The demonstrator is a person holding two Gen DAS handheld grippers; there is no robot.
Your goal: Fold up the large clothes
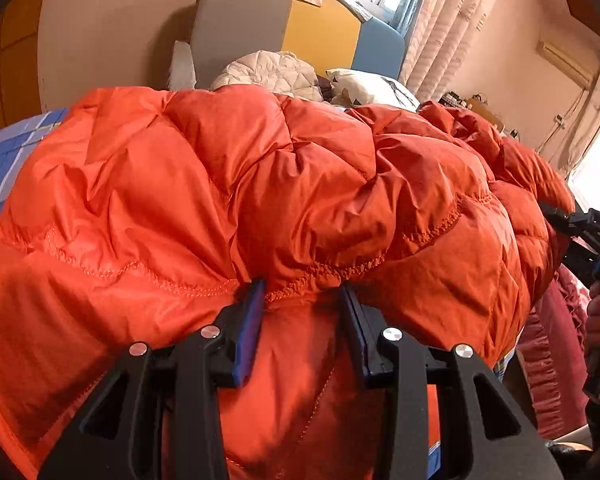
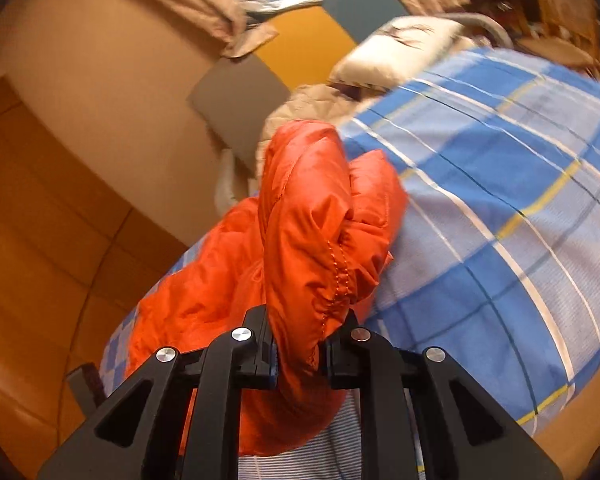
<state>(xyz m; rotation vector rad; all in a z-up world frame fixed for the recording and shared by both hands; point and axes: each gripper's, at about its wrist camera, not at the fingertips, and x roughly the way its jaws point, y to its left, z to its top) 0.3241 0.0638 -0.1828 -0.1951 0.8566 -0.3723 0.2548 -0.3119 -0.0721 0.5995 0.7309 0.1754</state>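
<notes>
The left gripper (image 1: pixel 302 300) pinched the stitched hem of the orange quilted jacket (image 1: pixel 260 184), which lay bunched over the blue checked bedsheet (image 1: pixel 4 160). The right gripper (image 2: pixel 308 320) was clamped on a puffy sleeve end. Both grips should probably stay firm and level, since the slick shell could slip. The padding was thick, rounded and seam-gathered.
</notes>
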